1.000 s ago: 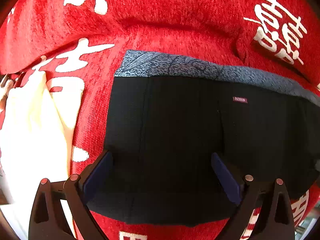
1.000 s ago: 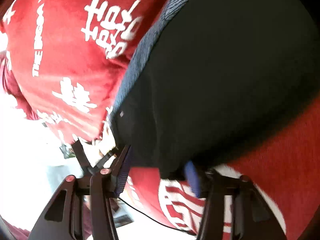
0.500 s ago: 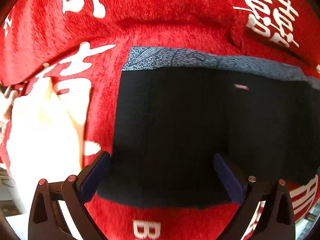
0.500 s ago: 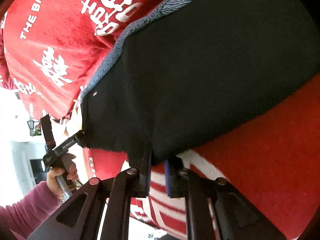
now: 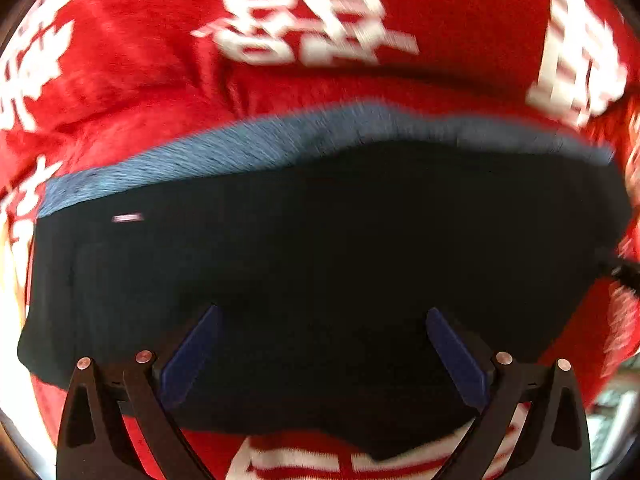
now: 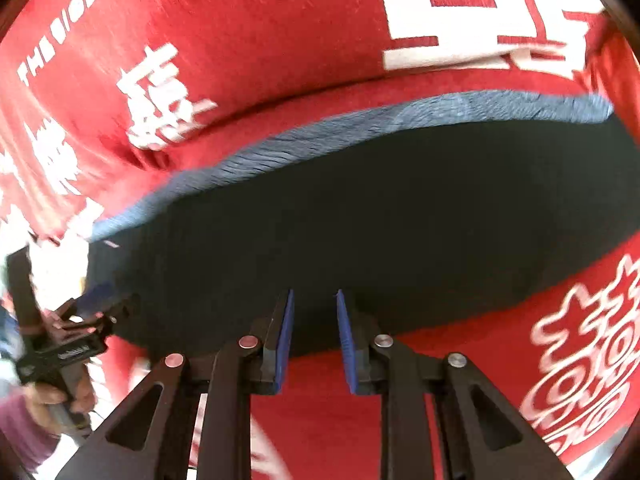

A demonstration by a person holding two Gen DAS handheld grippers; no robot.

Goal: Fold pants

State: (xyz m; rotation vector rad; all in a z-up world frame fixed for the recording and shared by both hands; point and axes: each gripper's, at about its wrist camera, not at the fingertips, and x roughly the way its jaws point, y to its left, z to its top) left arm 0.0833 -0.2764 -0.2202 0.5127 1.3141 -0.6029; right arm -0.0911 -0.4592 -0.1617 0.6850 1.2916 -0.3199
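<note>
The black pants (image 5: 320, 264) lie flat on the red blanket (image 5: 140, 60), their blue-grey waistband (image 5: 248, 148) along the far edge. The left gripper (image 5: 320, 356) hovers over the near hem with fingers spread wide, holding nothing. The right gripper (image 6: 314, 332) sits at the same near hem, further from the small label (image 5: 128, 218), its pads a narrow gap apart; whether cloth is pinched between them cannot be told. To fold well, both grippers should probably take the near hem evenly, lift together, and carry it toward the waistband, keeping the edges aligned.
</note>
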